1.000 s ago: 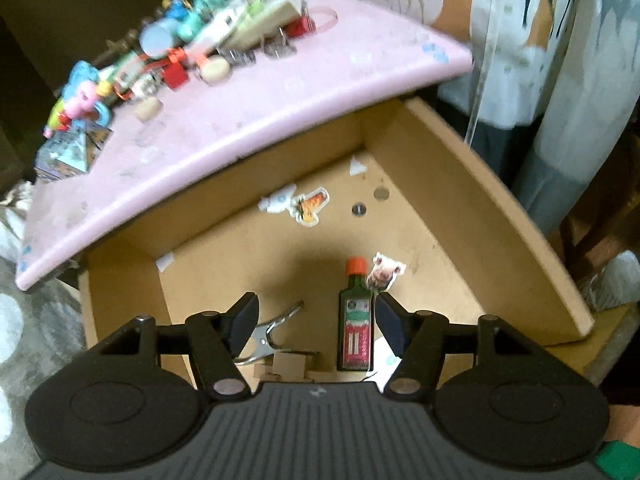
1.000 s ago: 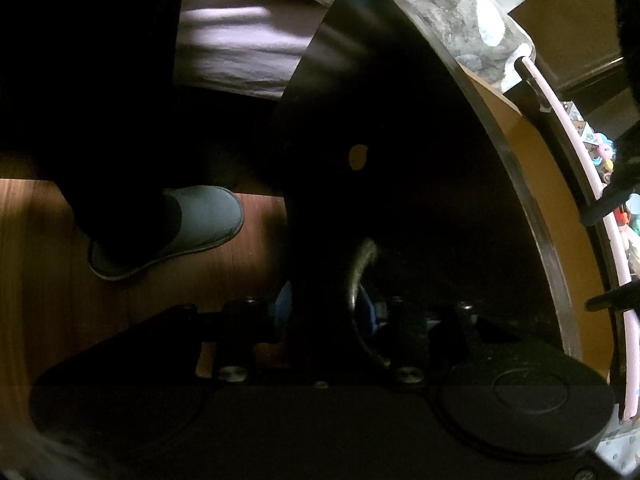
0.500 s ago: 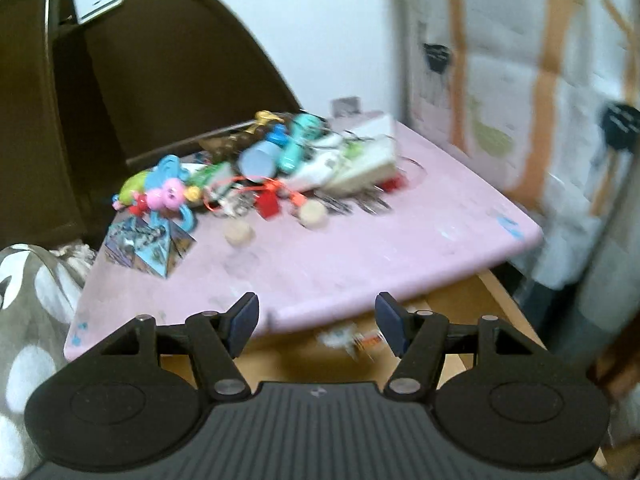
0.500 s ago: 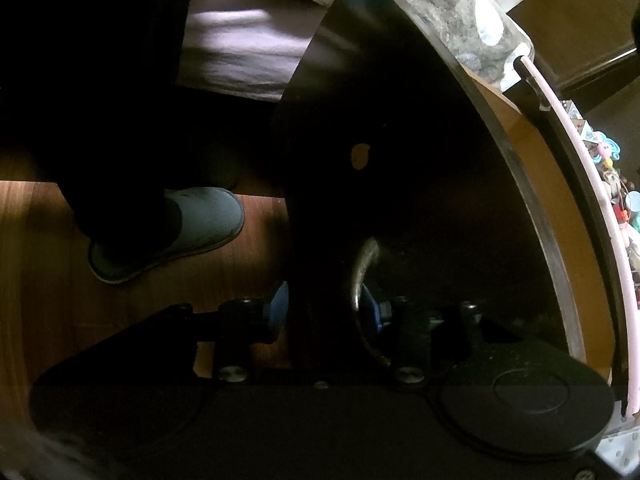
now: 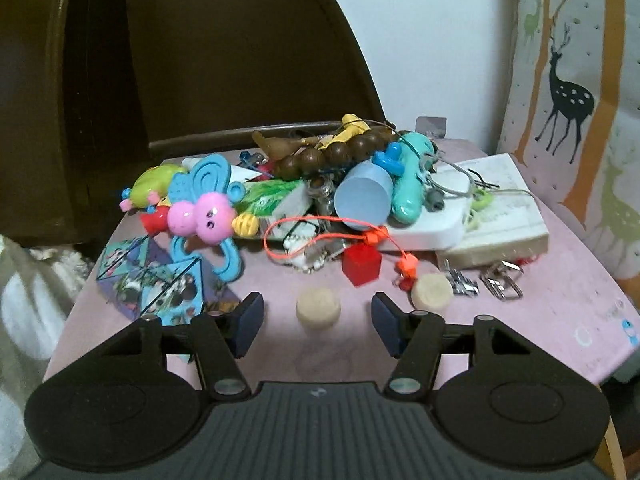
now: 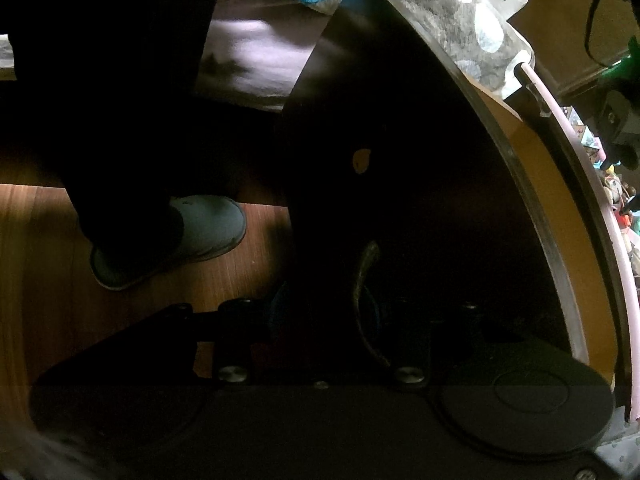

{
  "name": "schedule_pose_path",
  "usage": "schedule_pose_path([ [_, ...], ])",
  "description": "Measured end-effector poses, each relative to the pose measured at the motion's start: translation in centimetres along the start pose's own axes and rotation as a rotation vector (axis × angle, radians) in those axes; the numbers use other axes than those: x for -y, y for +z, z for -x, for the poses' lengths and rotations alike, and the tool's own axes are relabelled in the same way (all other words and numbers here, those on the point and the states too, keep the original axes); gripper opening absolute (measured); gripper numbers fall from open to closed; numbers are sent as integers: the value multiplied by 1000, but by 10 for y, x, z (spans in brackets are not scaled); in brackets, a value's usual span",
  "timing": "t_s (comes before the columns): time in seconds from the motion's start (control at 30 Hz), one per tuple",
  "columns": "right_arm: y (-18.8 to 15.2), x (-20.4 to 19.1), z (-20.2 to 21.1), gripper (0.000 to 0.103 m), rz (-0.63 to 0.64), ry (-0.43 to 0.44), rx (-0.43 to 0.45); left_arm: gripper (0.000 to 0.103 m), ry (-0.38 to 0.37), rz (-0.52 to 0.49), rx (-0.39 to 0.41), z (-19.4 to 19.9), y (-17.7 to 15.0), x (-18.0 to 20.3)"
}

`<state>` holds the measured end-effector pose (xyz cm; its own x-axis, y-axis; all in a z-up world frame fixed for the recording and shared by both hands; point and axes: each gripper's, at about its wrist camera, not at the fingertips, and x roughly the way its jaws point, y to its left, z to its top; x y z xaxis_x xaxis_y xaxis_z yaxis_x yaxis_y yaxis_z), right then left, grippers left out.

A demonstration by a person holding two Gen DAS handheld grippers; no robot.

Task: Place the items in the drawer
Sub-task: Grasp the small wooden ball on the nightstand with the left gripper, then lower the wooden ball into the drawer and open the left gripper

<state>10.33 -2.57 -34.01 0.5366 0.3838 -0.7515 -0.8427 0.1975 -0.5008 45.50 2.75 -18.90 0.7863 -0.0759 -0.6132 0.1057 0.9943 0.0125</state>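
The left gripper's (image 5: 318, 320) 2 blue-padded fingers (image 5: 248, 320) stand apart around the round beige wooden disc (image 5: 318, 307) on the pink tabletop (image 5: 552, 312), so closing looks next, while the right gripper (image 6: 324, 320) seems clamped on the dark drawer's metal handle (image 6: 362, 280).
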Motion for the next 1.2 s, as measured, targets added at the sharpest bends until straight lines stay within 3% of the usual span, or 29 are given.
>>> schedule_pose_path([
  [0.07, 0, 0, 0, 41, 1, -1, 2, 34, 10, -12, -18, -7, 0, 2],
  [0.17, -1, -1, 1, 41, 2, -1, 4, 25, 10, -13, -27, -6, -2, 4],
  [0.47, 1, -3, 2, 41, -5, -7, -6, 25, -59, -108, -57, 41, -22, 24],
  [0.73, 2, -4, 2, 41, -9, -13, -13, 25, -139, -117, -101, 104, -66, 46],
  [1.0, 5, -1, 2, 35, -36, -19, -27, 25, -118, -171, -318, 77, -131, 60],
  [1.1, 5, 2, 3, 28, -49, -28, -34, 25, -102, -158, -332, 72, -139, 61],
  [1.17, 5, 6, 4, 16, -70, -39, -39, 25, -98, -133, -324, 74, -141, 59],
  [1.2, 5, 7, 4, 15, -80, -42, -39, 25, -101, -113, -316, 77, -140, 57],
])
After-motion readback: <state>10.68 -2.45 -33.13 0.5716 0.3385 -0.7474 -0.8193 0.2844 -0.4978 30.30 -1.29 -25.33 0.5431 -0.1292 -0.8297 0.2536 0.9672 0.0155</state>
